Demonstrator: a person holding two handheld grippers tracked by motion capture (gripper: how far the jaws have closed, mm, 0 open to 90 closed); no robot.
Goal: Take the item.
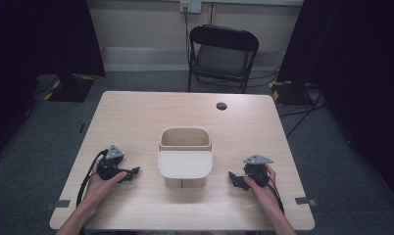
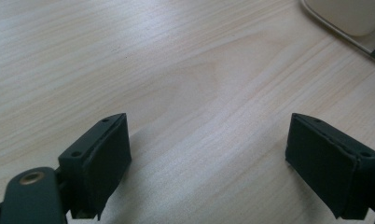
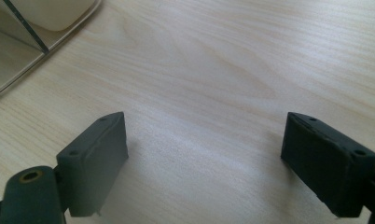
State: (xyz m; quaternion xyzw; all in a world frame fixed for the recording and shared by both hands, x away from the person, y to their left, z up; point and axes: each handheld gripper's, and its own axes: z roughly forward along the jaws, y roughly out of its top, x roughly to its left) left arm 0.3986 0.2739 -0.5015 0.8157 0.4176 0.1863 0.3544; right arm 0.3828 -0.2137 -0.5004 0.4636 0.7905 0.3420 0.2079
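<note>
A pale rectangular wooden table [image 1: 136, 117] carries a cream open-topped plastic bin [image 1: 185, 156] with a flat lid leaning at its front, midway between both sets of fingers. The left gripper [image 2: 209, 158] and right gripper [image 3: 204, 158] are spread wide, empty. The light bin could be knocked if approached unevenly.

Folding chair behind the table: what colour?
Black folding chair, clearest in the high view.

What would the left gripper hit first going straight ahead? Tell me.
Probably the beige bin. The left gripper, jaws open, points right across the bare table toward it, though it may pass just in front of the bin; depth is unclear.
</note>
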